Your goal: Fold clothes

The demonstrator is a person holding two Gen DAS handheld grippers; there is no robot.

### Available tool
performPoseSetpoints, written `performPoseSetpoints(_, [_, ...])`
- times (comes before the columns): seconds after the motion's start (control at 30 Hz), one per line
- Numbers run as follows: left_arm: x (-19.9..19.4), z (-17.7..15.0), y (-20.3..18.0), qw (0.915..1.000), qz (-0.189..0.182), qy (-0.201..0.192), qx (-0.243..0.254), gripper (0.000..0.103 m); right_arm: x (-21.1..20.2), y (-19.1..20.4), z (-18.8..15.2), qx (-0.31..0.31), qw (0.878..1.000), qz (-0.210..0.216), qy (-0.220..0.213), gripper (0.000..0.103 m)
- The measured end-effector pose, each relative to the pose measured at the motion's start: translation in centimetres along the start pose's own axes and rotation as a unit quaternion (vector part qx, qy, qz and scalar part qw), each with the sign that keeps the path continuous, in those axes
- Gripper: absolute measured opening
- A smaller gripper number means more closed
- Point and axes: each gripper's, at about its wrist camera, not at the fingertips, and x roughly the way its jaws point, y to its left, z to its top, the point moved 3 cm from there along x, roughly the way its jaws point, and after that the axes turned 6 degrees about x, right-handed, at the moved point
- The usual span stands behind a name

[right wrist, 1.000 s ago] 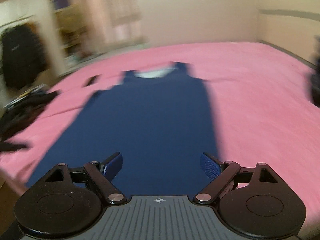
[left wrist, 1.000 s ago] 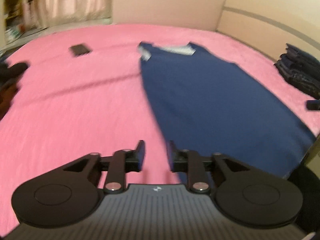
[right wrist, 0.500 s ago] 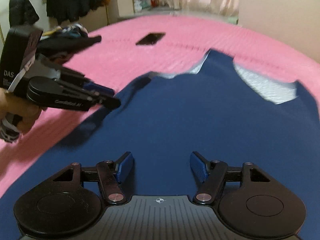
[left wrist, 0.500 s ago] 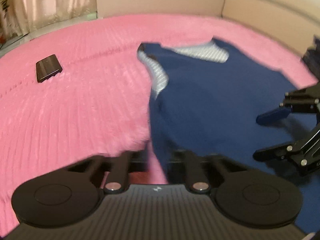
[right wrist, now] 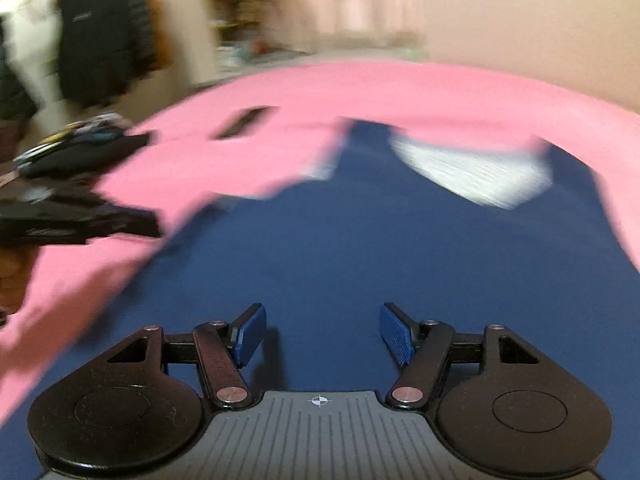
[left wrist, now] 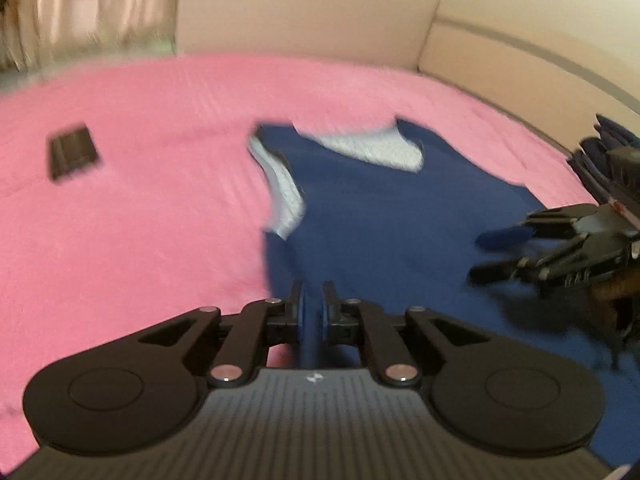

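Observation:
A navy sleeveless top (left wrist: 400, 216) with a grey lining (left wrist: 368, 148) lies flat on the pink bedspread (left wrist: 140, 220). My left gripper (left wrist: 313, 296) pinches the top's left edge, a fold of navy cloth between its pads; its jaws are opening slightly. My right gripper (right wrist: 322, 320) is open just above the cloth (right wrist: 360, 240), nothing between its fingers. In the left wrist view the right gripper (left wrist: 480, 256) hovers over the top's right half. The left gripper (right wrist: 152, 226) shows at the left in the right wrist view.
A flat dark object (left wrist: 72, 152) lies on the bedspread, left of the top. Folded dark clothes (left wrist: 612, 148) are stacked by the headboard (left wrist: 520, 60). A pile of dark clothes (right wrist: 80, 148) sits at the bed's far left edge, and jackets (right wrist: 100, 40) hang behind.
Both grippers came forward and down onto the top. The left one closed on its left edge. The right one narrowed somewhat and stayed open.

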Motion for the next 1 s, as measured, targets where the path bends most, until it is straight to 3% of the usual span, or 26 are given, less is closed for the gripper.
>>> performPoseSetpoints(0.1, [1.2,-1.1,-0.1,0.9978,0.048,0.034,0.031,0.010,-3.4,-4.7,-1.5,0.033,0.999,-0.011,0.003,0.065])
performPoseSetpoints(0.23, [-0.4,-2.6,0.9,0.9923,0.104,0.063,0.021,0.010,-7.9,-8.4,-3.4,0.054,0.996,-0.066,0.022,0.066])
performPoseSetpoints(0.33, [-2.5,-3.3,0.6,0.9905,0.118,0.067,0.020,0.010,-11.1,-10.2,-5.0,0.080,0.990,-0.114,0.025,0.066])
performPoseSetpoints(0.4, [-4.6,-3.4,-0.2,0.9928,0.110,0.047,0.007,0.009,-13.3,-10.4,-6.3,0.109,0.986,-0.126,0.015,0.066])
performPoseSetpoints(0.5, [-6.7,-3.9,-2.7,0.9977,0.063,0.023,-0.007,0.010,-16.0,-9.2,-9.1,0.115,0.987,-0.112,0.008,0.066])
performPoseSetpoints(0.63, [-7.2,-6.7,-6.6,0.9985,0.012,0.048,0.022,0.015,-18.5,-7.9,-12.7,0.125,0.986,-0.110,-0.003,0.067])
performPoseSetpoints(0.73, [-8.0,-9.3,-7.4,0.9966,0.031,0.058,0.049,0.016,-20.2,-7.0,-14.0,0.137,0.984,-0.113,-0.006,0.067])
performPoseSetpoints(0.87, [-10.6,-10.6,-6.2,0.9963,0.049,0.069,0.014,0.017,-22.3,-4.7,-15.2,0.134,0.985,-0.105,-0.001,0.068])
performPoseSetpoints(1.0, [-13.6,-11.2,-5.5,0.9957,0.068,0.061,0.018,0.016,-22.7,-2.3,-16.3,0.120,0.988,-0.101,0.005,0.077])
